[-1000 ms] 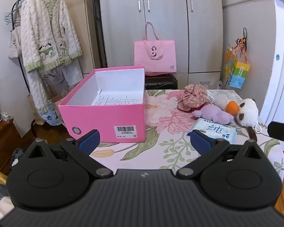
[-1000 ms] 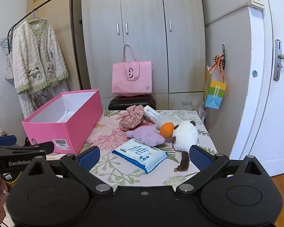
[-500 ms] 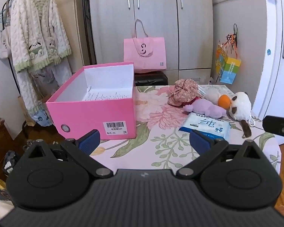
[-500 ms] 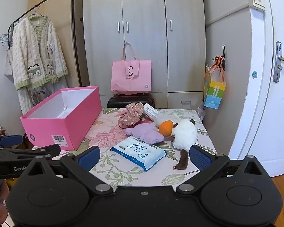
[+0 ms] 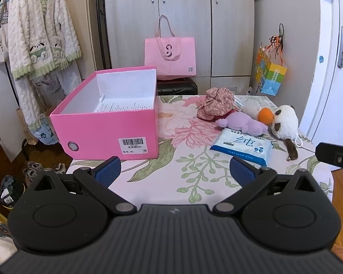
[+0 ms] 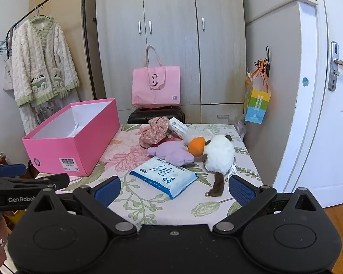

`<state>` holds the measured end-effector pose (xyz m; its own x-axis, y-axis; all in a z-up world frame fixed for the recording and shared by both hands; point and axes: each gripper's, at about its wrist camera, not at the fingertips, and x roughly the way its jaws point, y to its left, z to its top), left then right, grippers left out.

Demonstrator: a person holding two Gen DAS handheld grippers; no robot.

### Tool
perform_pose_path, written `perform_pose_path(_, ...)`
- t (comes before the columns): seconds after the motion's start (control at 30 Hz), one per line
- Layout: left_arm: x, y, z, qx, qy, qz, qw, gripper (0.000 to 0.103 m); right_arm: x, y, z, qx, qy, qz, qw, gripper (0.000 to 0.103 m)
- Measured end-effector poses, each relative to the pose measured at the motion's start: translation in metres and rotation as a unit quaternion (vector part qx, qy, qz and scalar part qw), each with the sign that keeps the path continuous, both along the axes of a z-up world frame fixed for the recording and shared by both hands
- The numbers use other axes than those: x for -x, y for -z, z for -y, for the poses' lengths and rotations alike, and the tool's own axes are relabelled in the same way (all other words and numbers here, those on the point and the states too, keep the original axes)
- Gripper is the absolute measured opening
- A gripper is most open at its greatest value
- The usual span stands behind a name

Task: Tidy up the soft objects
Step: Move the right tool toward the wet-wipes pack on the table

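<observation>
Far left of the pink box (image 5: 107,134): a fluffy white robe (image 5: 41,36) on the rack. The box itself open-topped on the left part of the floral table (image 5: 176,182), paper sheet (image 5: 123,107) lying inside. Behind the box, a pink tote bag (image 5: 170,57) on a dark suitcase (image 5: 177,88).

Right of the box, well apart from it, the soft pile, all untouched: floral fabric bundle (image 6: 154,131) at the back, purple plush (image 6: 171,154) just in front of it, touching the orange-beaked white plush (image 6: 217,153) on its right. Nearer than the plushes, a blue wipes pack (image 6: 164,174) flat on the cloth. Farther right of the box, a colourful gift bag (image 6: 257,105) hung on the cabinet side.

Left gripper (image 5: 175,170) hovered over the near table edge in front of the box, fingers spread wide, nothing between them. Right gripper (image 6: 175,188) held low before the wipes pack, likewise gaping wide and empty.
</observation>
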<state>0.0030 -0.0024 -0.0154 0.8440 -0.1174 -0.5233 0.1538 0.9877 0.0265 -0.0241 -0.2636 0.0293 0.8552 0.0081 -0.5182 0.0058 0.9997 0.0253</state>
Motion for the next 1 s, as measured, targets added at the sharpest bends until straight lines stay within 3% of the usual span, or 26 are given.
perform_pose_path(1.0,0.0011,0.0030,-0.0011,0.005,-0.001,-0.003,1.0000,0.103,0.0096,0.0012,-0.0013,0.012,-0.010,0.013,1.000,0.103)
